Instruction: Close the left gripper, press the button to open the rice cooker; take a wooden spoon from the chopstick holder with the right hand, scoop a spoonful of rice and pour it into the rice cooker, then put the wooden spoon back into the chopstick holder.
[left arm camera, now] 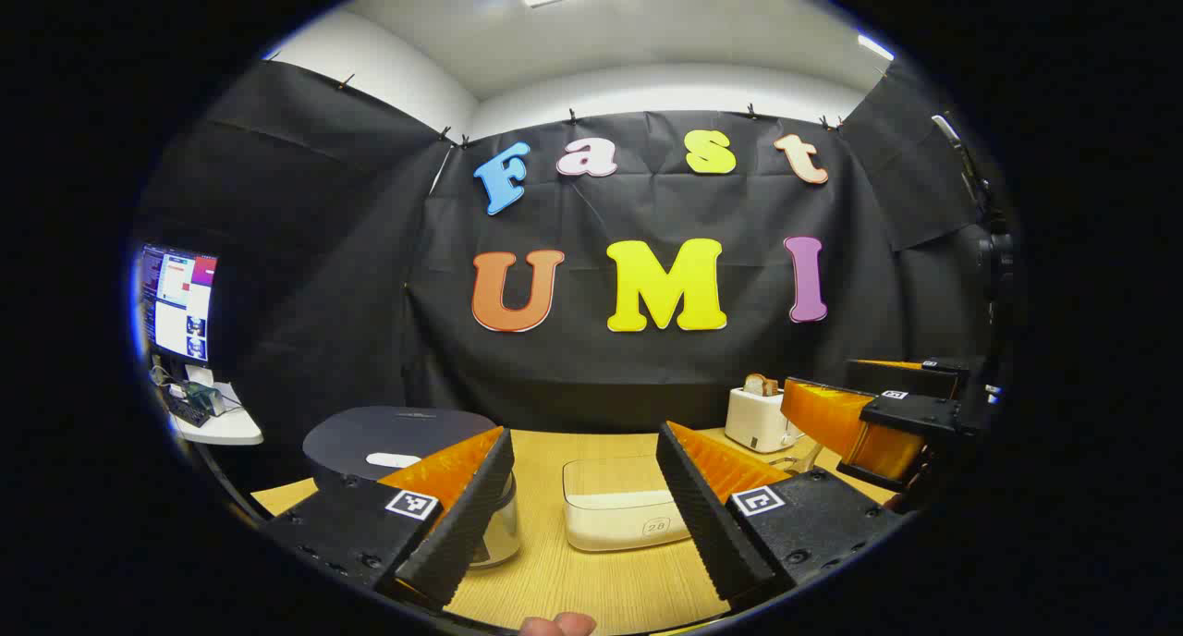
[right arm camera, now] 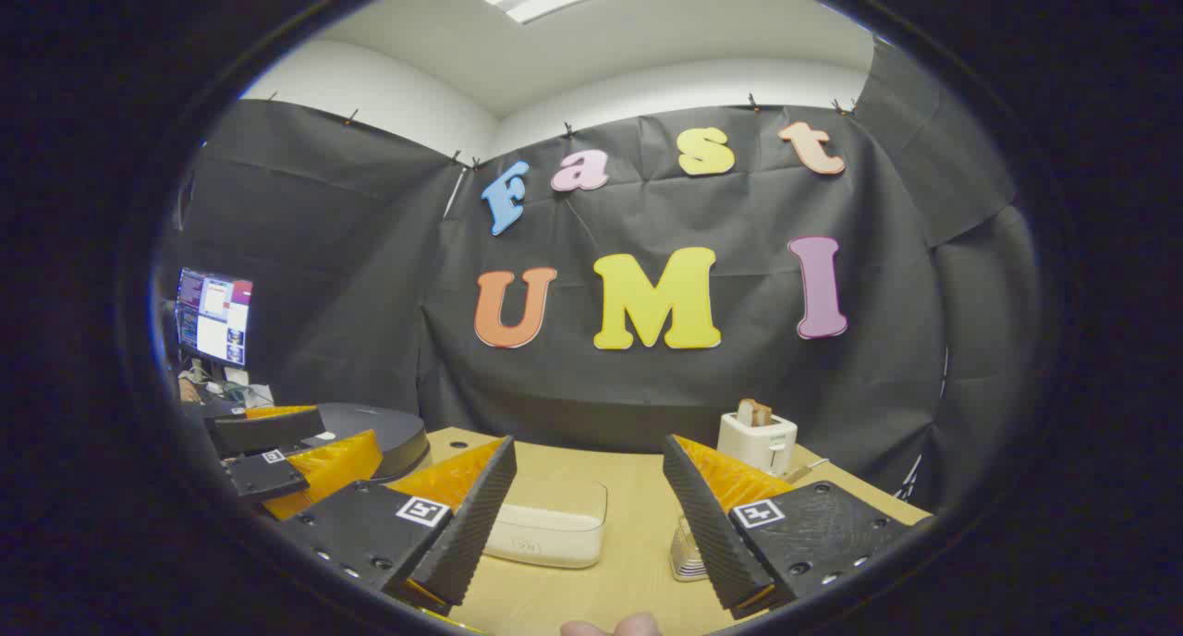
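The dark round rice cooker (left arm camera: 397, 437) stands on the wooden table at the left with its lid down. My left gripper (left arm camera: 584, 442) hovers open above the table, nothing between its fingers. Ahead of it is a clear box of white rice (left arm camera: 628, 511). Off to the right my right gripper (left arm camera: 869, 391) is held in the air, also open. In the right gripper view that gripper (right arm camera: 590, 444) is open and empty over the rice box (right arm camera: 550, 525), with a ribbed metal holder (right arm camera: 689, 548) beside its right finger. The rice cooker (right arm camera: 379, 433) and the left gripper (right arm camera: 296, 446) are at the left.
A white toaster (left arm camera: 760, 419) with a slice of bread stands at the back right of the table (left arm camera: 554, 580). A glass jar (left arm camera: 499, 525) sits behind my left finger. A lit monitor (left arm camera: 176, 303) stands on a side desk far left. Black cloth walls close the booth.
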Demonstrator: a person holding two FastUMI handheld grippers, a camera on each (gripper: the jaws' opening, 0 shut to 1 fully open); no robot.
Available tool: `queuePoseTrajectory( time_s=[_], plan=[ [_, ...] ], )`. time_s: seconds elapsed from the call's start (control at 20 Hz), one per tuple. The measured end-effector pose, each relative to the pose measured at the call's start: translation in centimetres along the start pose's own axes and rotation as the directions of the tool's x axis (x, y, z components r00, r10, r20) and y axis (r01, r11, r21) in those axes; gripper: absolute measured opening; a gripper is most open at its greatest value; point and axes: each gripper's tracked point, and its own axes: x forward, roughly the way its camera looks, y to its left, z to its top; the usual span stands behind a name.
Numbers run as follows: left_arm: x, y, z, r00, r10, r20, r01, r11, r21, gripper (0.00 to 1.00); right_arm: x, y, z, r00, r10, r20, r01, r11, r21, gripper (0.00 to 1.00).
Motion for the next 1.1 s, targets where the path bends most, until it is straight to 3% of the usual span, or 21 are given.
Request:
queuePoseTrajectory(
  time_s=[0.55,1.1],
  plan=[
    [-0.1,0.4,0.3,1.000,0.023,0.005,-0.023,0.999,0.034,0.99,-0.7,-0.9,0.1,0.999,-0.031,0.009,0.031,0.999,0.008,0.96],
    [-1.0,0.3,1.5,1.000,0.012,0.026,-0.014,0.999,0.048,0.99,0.0,-0.4,0.6,1.000,-0.013,0.023,0.013,1.000,0.011,0.95]
  ],
)
